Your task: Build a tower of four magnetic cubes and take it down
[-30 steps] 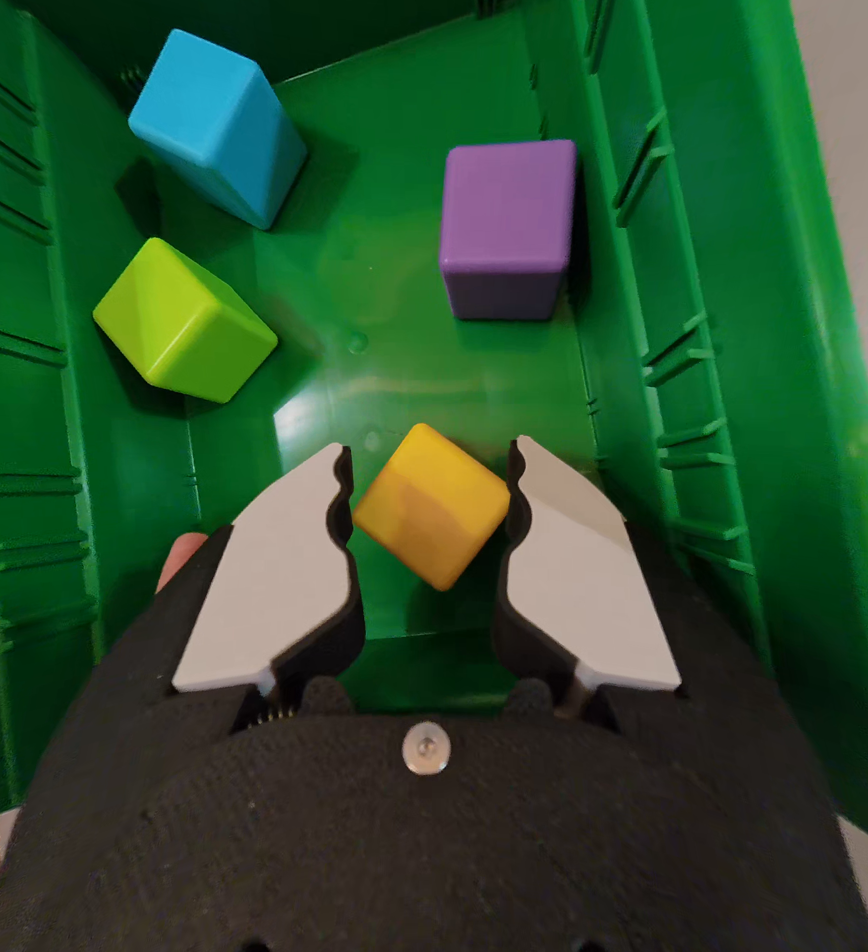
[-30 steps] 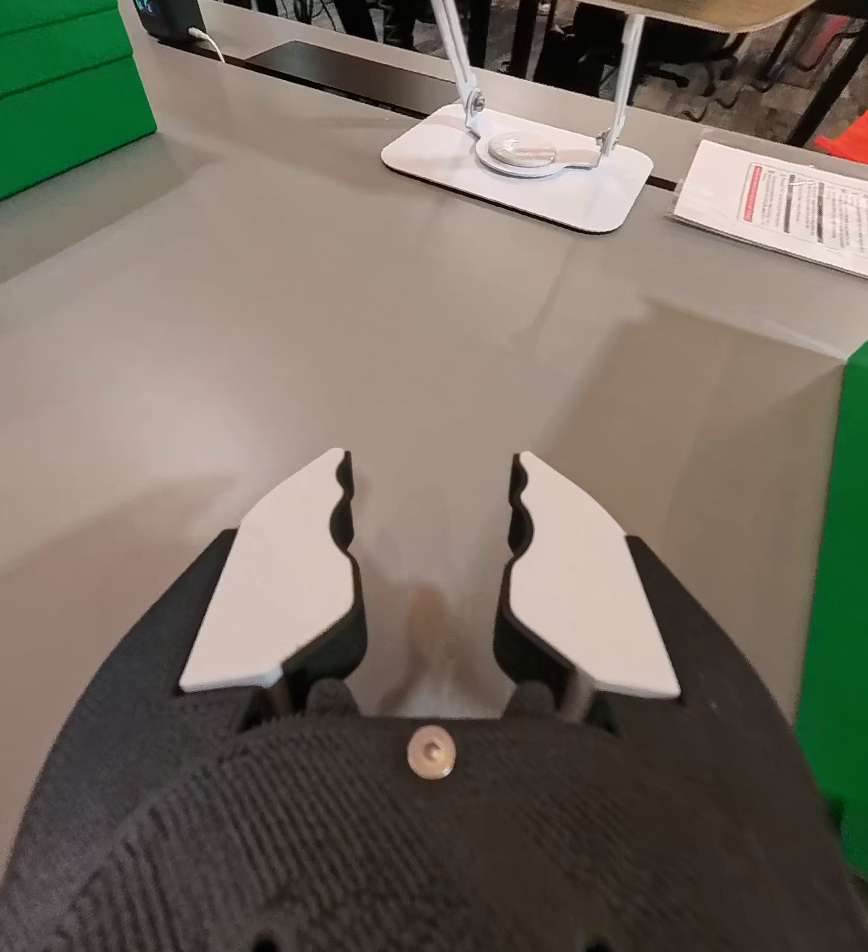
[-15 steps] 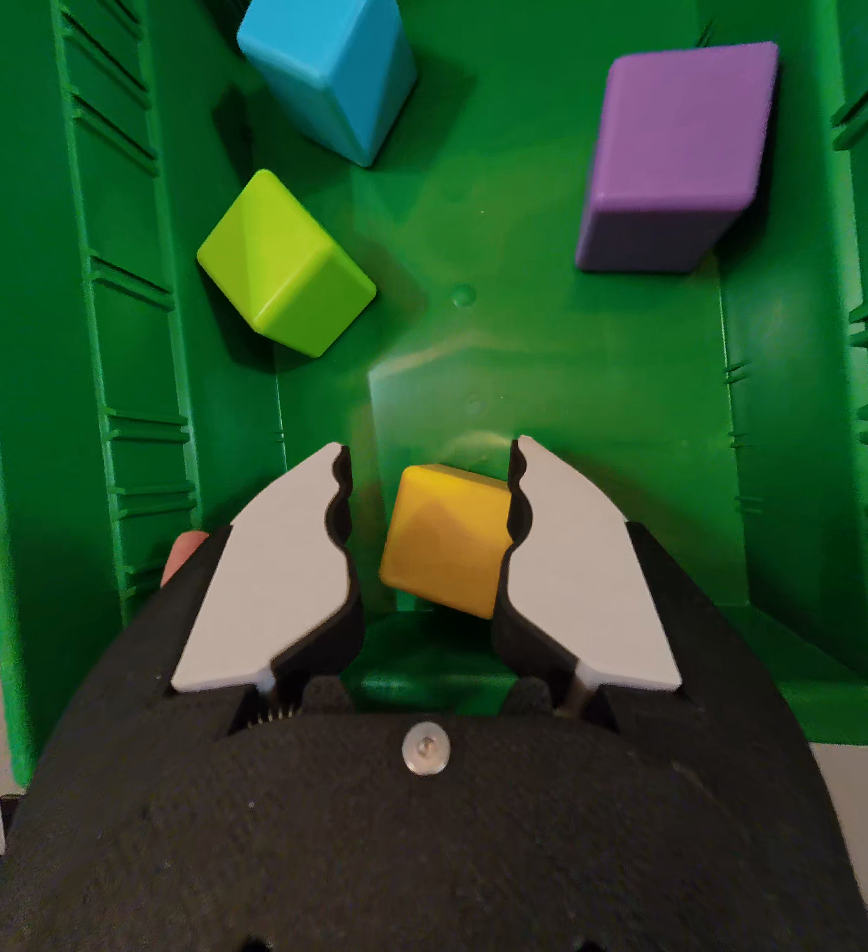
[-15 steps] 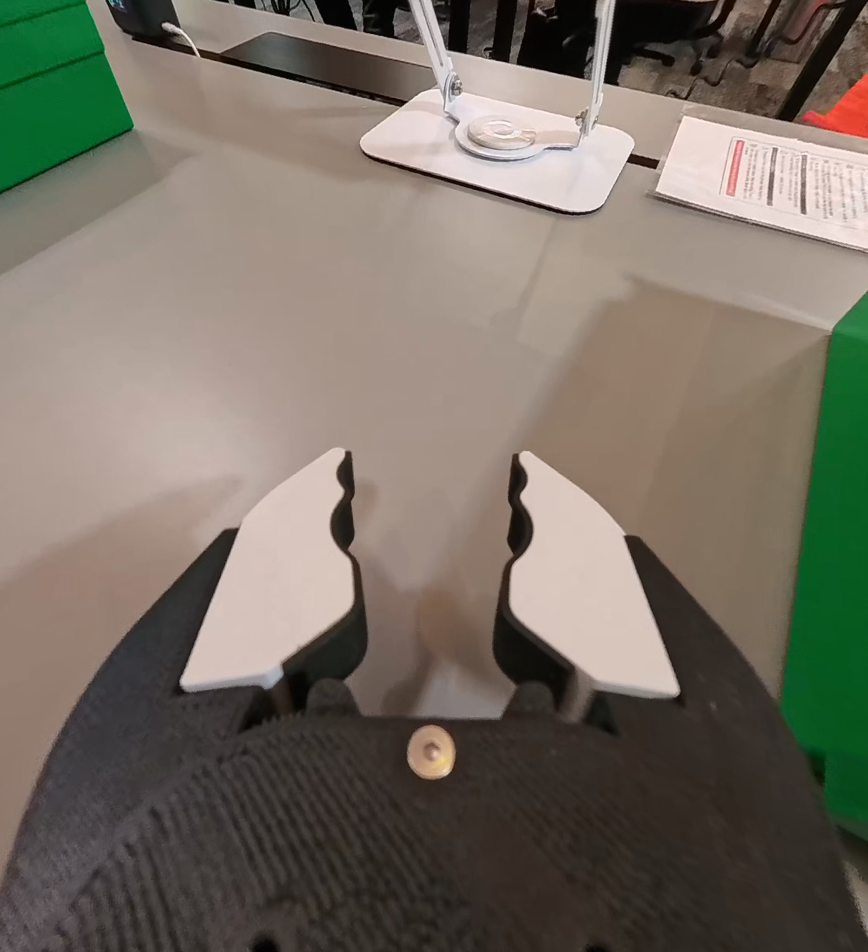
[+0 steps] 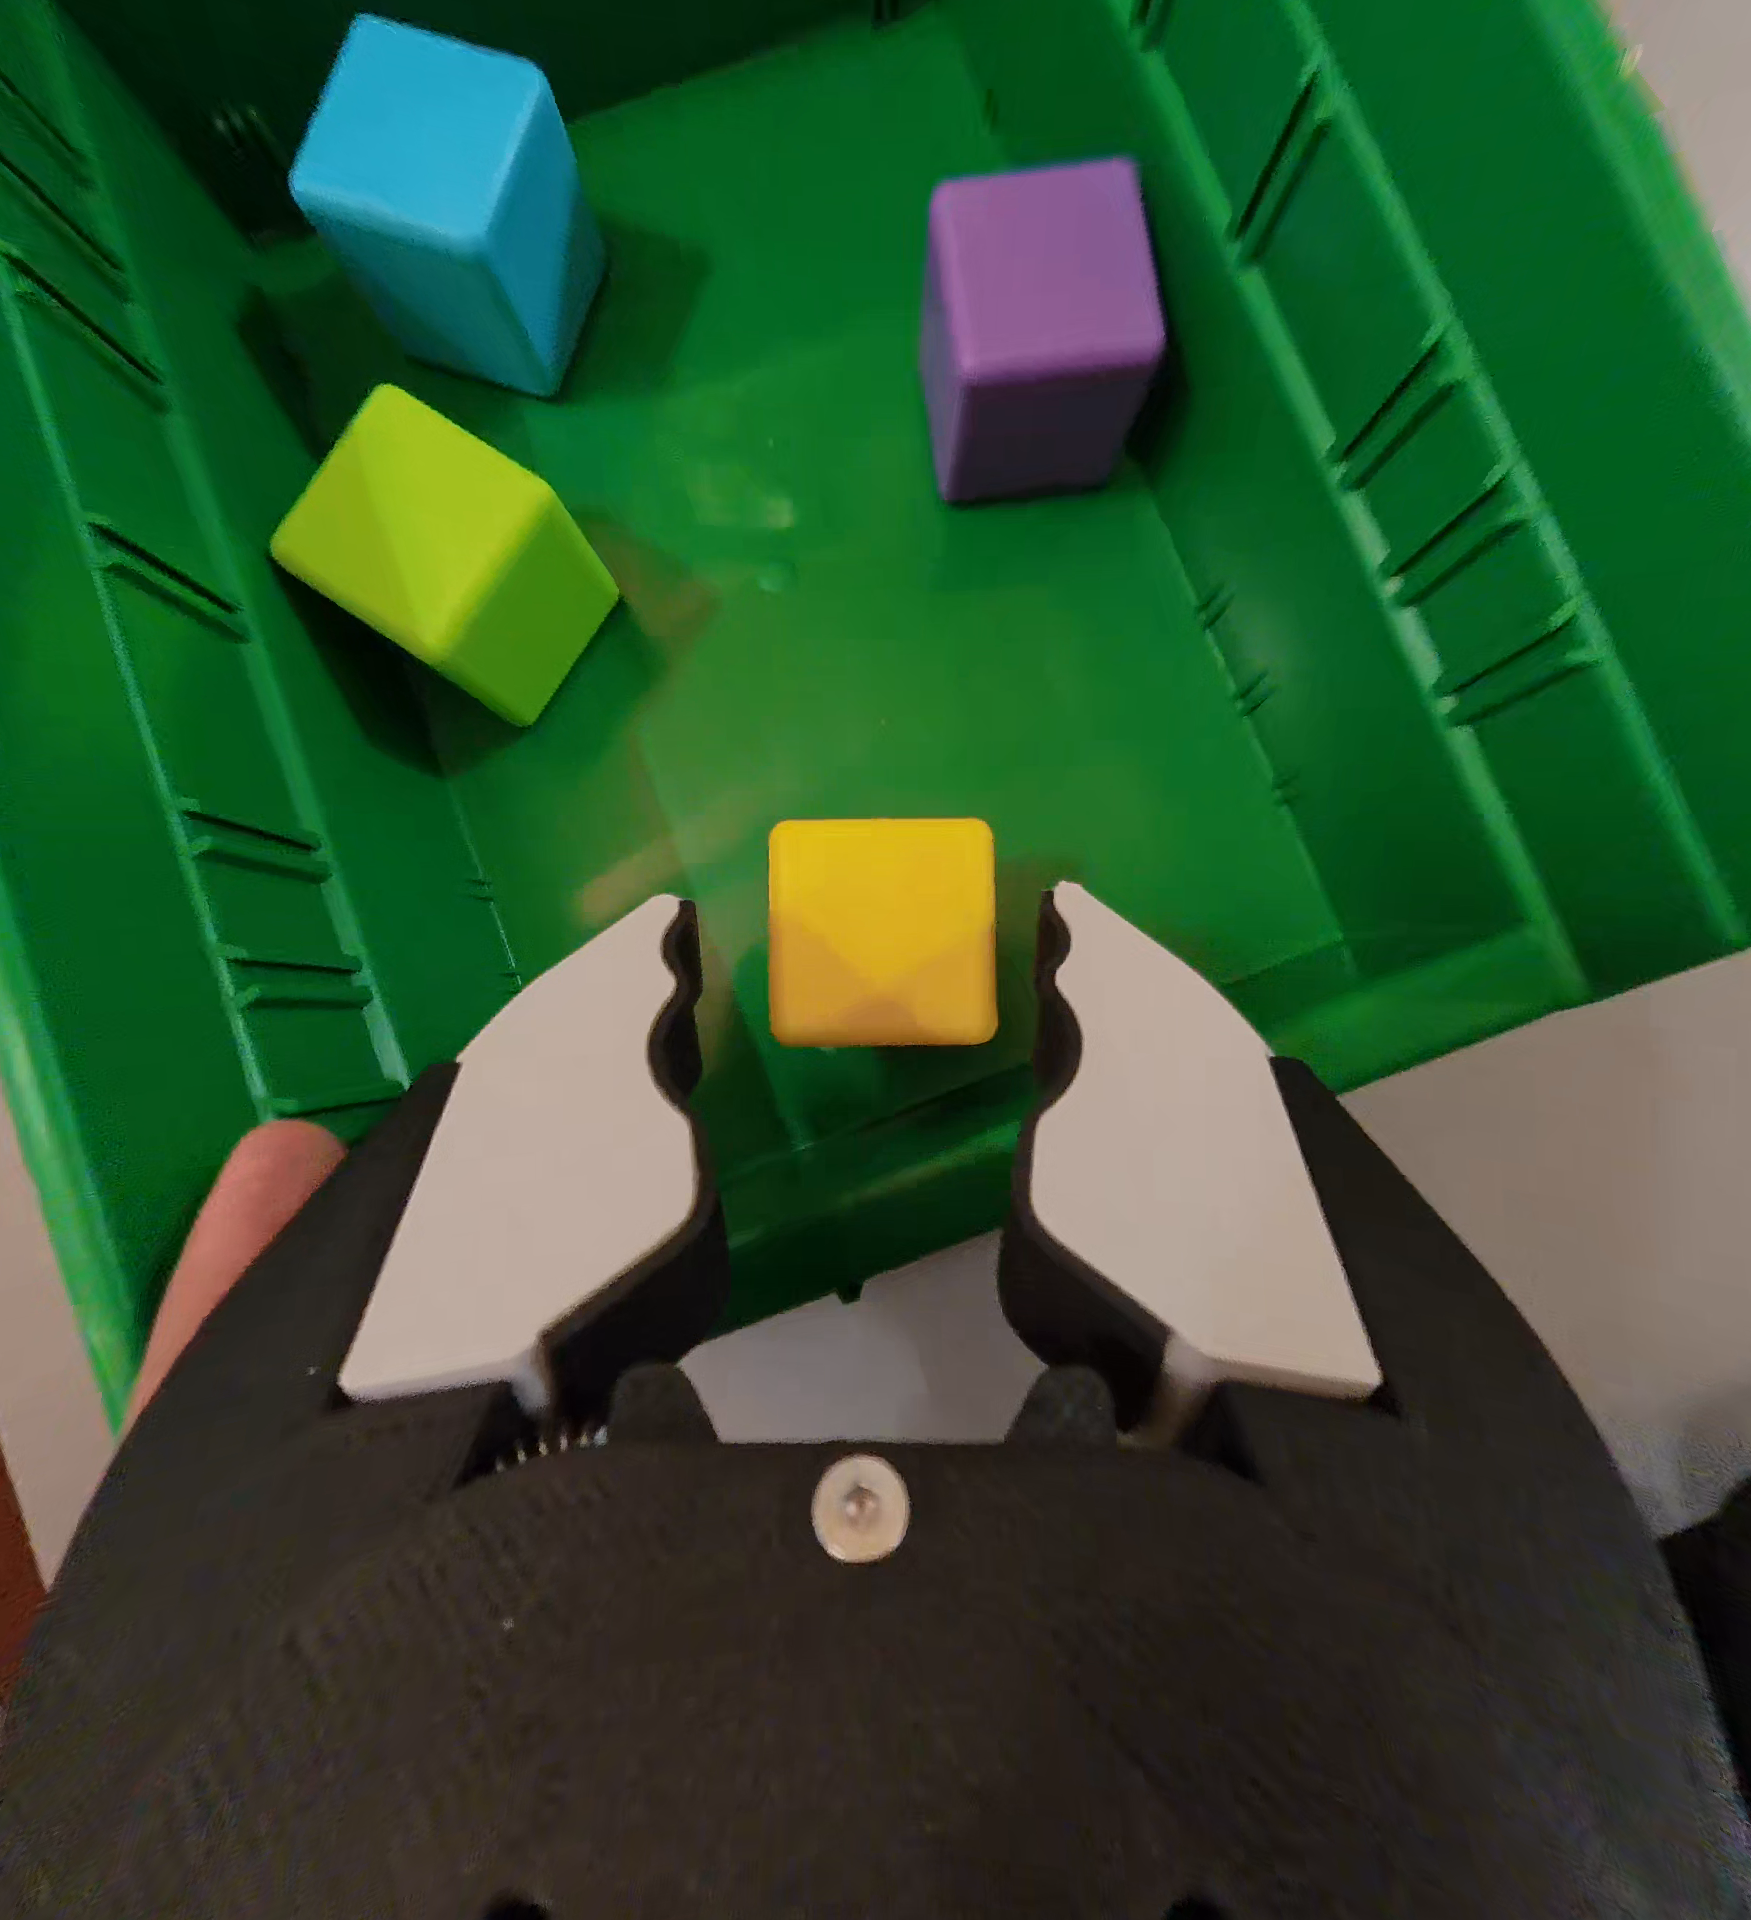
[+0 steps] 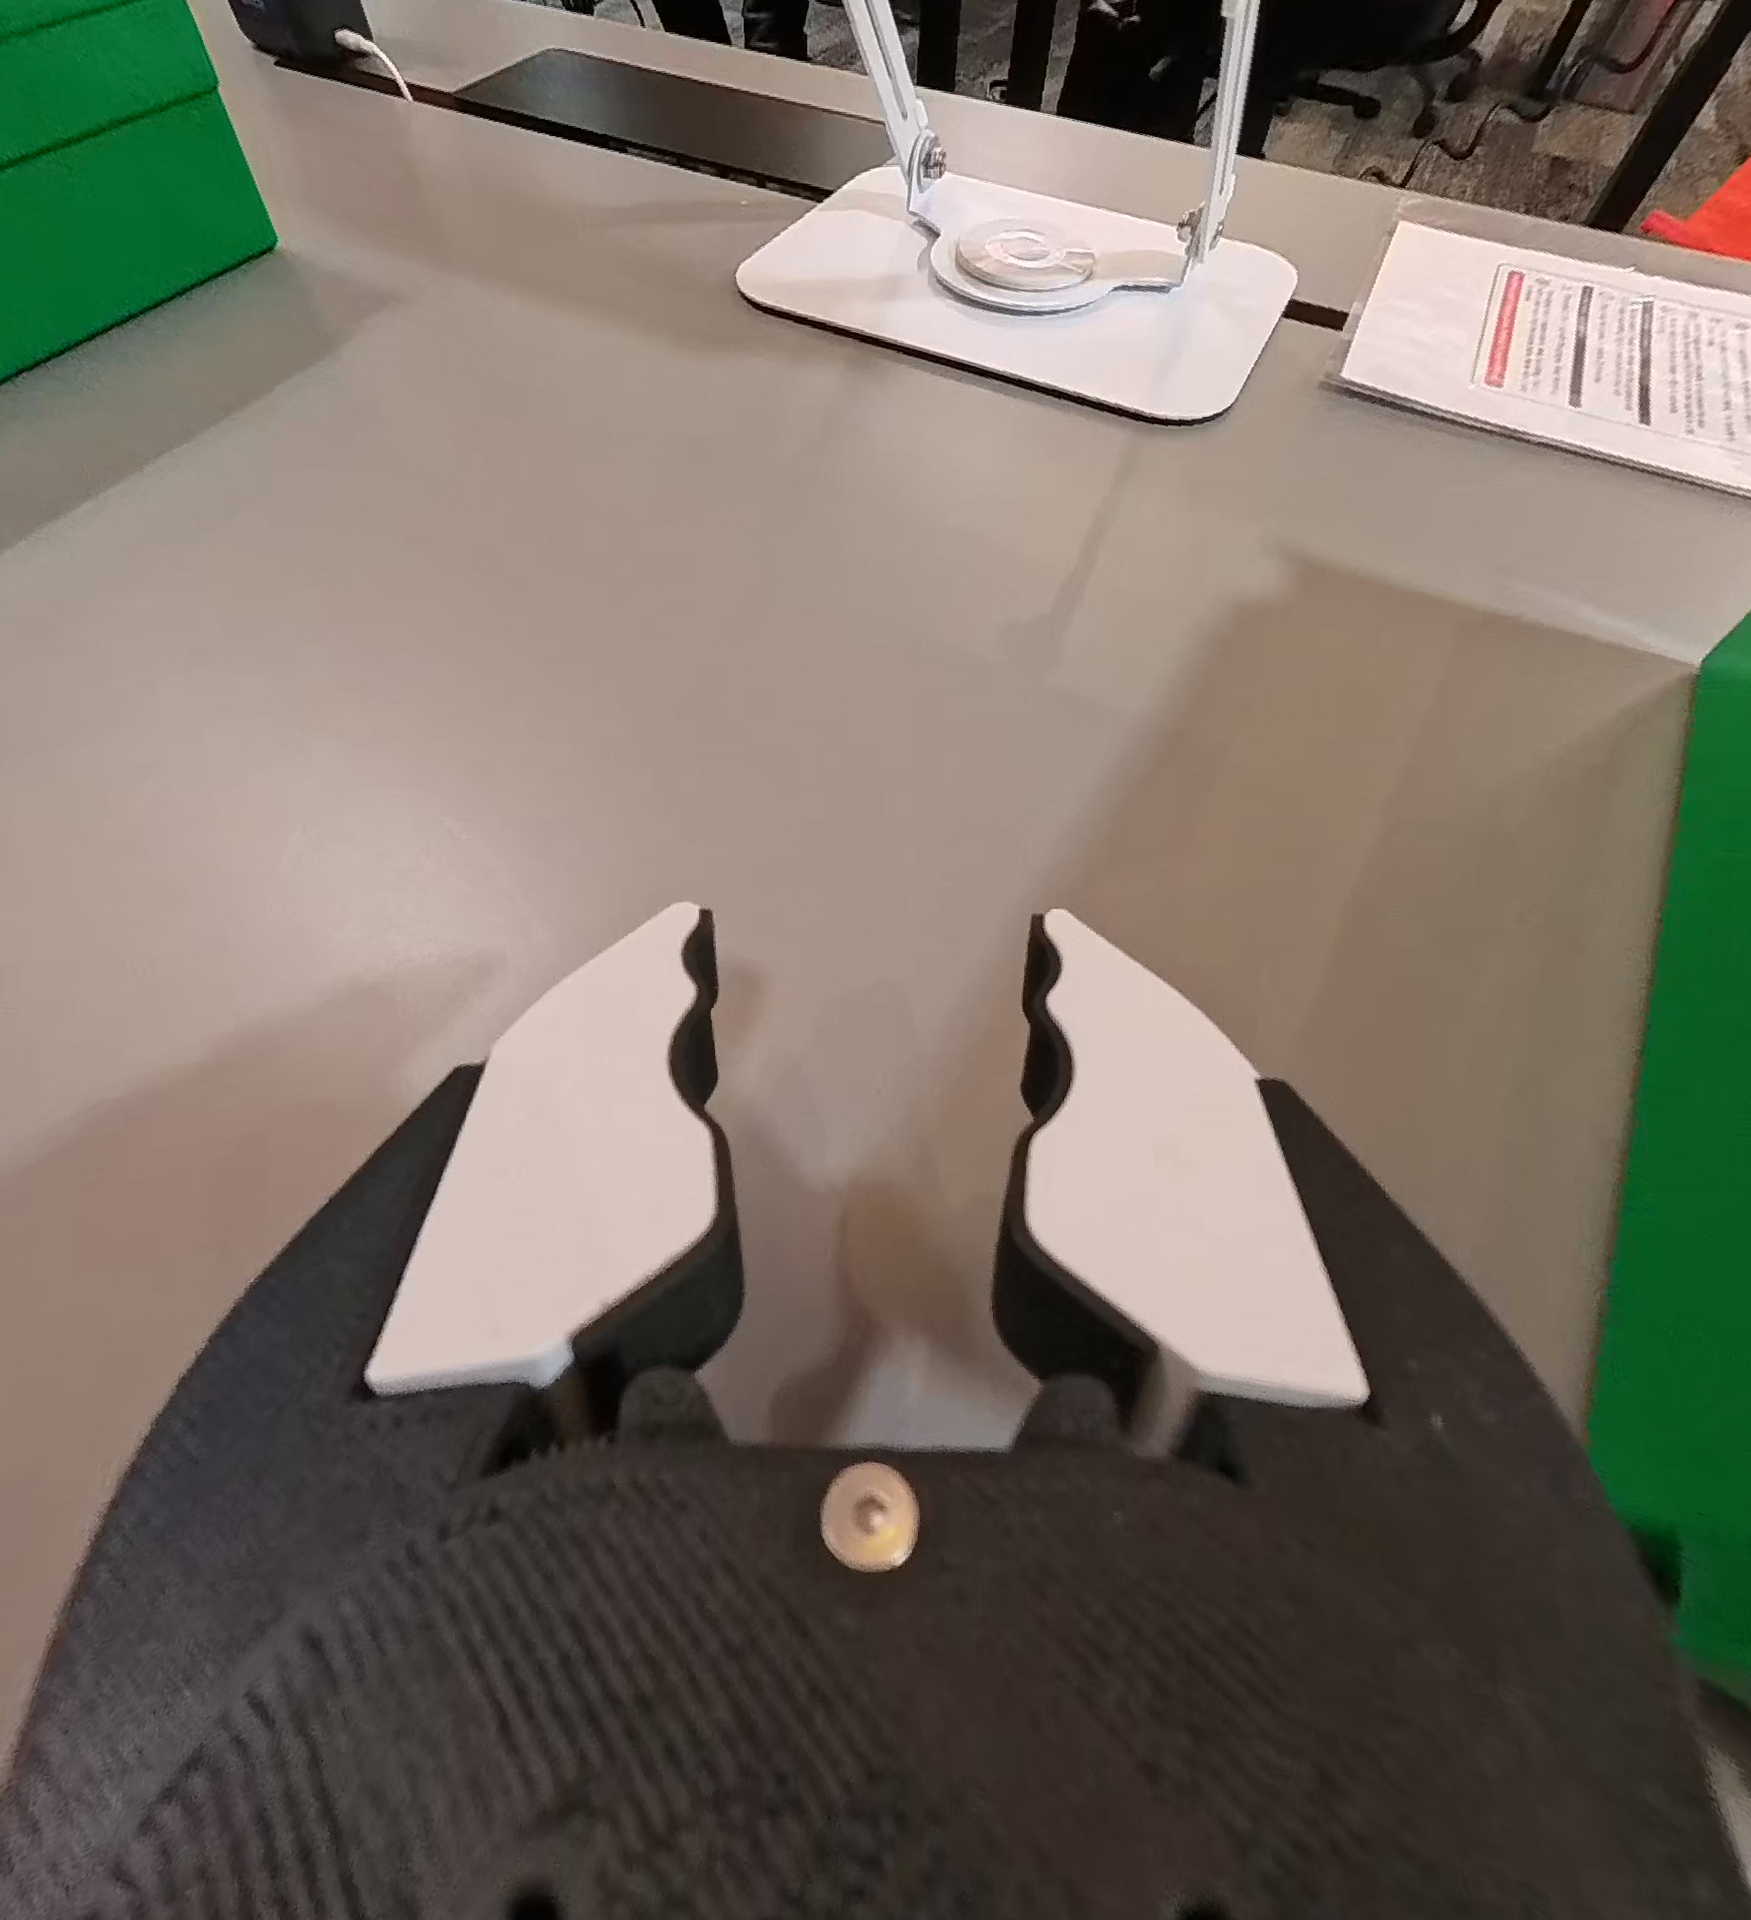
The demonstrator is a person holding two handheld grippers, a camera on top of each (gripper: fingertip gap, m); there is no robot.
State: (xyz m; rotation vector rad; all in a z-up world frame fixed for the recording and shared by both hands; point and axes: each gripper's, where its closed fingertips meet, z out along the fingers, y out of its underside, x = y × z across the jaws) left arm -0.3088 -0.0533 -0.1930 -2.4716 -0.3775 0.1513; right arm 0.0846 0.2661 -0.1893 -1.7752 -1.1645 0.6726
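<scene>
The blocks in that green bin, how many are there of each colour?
Blue block: 1
Purple block: 1
Lime block: 1
Yellow block: 1
Total: 4, all inside the green bin. The yellow one sits between the fingers of the open left gripper, not gripped.

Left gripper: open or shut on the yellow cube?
Open. The left gripper flanks the yellow cube, with green bin floor visible on both sides.

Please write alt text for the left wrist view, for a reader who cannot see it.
The open left tool hovers over a green bin, its fingers flanking a yellow cube without touching it. Farther in the bin lie a lime block, a blue block and a purple block.
</scene>
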